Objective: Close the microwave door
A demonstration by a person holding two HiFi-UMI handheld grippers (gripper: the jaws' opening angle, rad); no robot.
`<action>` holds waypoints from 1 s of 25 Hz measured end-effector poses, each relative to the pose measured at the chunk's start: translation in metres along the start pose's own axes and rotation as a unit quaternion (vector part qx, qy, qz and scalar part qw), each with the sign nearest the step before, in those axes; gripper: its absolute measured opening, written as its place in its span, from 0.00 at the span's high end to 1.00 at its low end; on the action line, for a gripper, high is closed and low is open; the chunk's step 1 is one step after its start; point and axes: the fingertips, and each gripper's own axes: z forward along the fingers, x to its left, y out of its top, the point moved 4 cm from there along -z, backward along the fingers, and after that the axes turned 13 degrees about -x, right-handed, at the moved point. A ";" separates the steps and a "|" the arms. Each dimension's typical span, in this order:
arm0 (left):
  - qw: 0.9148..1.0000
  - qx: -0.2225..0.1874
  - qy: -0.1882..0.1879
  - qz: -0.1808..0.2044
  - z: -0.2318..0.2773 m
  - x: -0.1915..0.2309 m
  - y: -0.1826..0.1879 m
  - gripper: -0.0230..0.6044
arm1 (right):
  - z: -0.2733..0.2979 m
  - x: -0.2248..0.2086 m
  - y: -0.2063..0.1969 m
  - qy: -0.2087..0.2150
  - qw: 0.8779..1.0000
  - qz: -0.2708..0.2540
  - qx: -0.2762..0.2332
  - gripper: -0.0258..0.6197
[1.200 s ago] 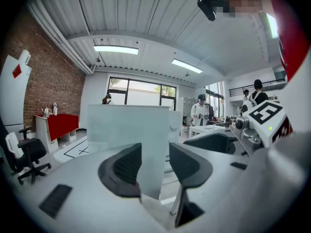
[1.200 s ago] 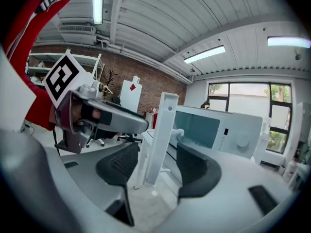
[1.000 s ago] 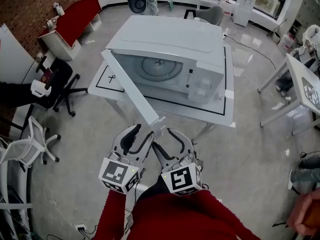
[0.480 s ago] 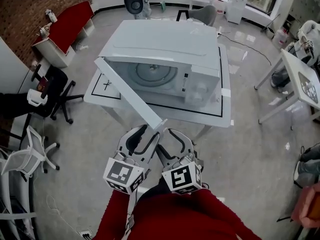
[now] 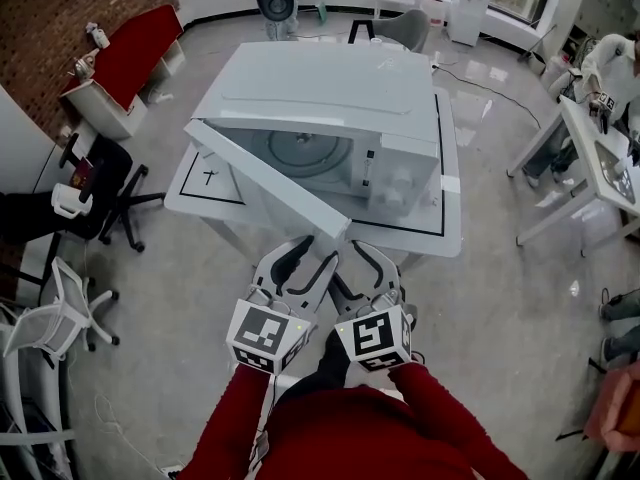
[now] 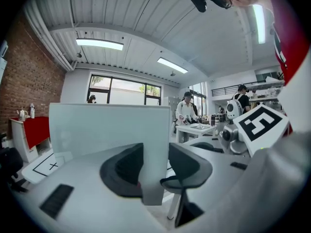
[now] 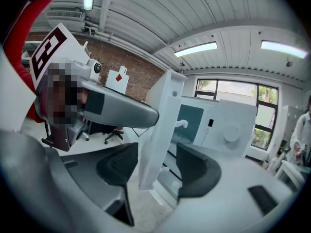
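Observation:
A white microwave (image 5: 330, 88) stands on a white table (image 5: 445, 236) with its door (image 5: 265, 183) swung out to the front left. Its cavity and turntable show behind the door. Both grippers sit at the door's free end. My left gripper (image 5: 312, 255) is open and straddles the panel, seen as a pale slab (image 6: 112, 130) between the dark pads of the left gripper (image 6: 155, 169). My right gripper (image 5: 362, 260) is open too. The door's edge (image 7: 163, 125) stands between the right gripper (image 7: 158, 166) pads with a small gap. The control panel (image 7: 228, 125) shows beyond.
A black office chair (image 5: 110, 193) and a white chair (image 5: 60, 298) stand on the left. A red-topped cabinet (image 5: 130, 53) is at the back left. Another white table (image 5: 600, 158) with a person beside it is at the right. The floor is grey.
The door has swung partway toward the microwave. Both grippers have moved forward, and the door's free end now lies between their jaws.

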 end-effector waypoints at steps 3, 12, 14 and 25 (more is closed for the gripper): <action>1.000 -0.005 0.002 -0.005 0.007 0.002 0.000 0.69 | 0.003 -0.010 0.001 -0.013 1.000 0.006 0.000 0.58; 0.999 -0.028 0.000 -0.027 0.030 0.009 0.005 0.69 | 0.015 -0.030 0.006 -0.047 0.999 -0.008 -0.006 0.58; 0.999 -0.029 -0.001 -0.028 0.035 0.010 0.005 0.69 | 0.017 -0.035 0.006 -0.054 0.998 -0.011 -0.004 0.58; 0.999 -0.033 -0.013 -0.027 0.049 0.015 0.005 0.69 | 0.017 -0.058 0.002 -0.098 0.995 -0.016 0.008 0.58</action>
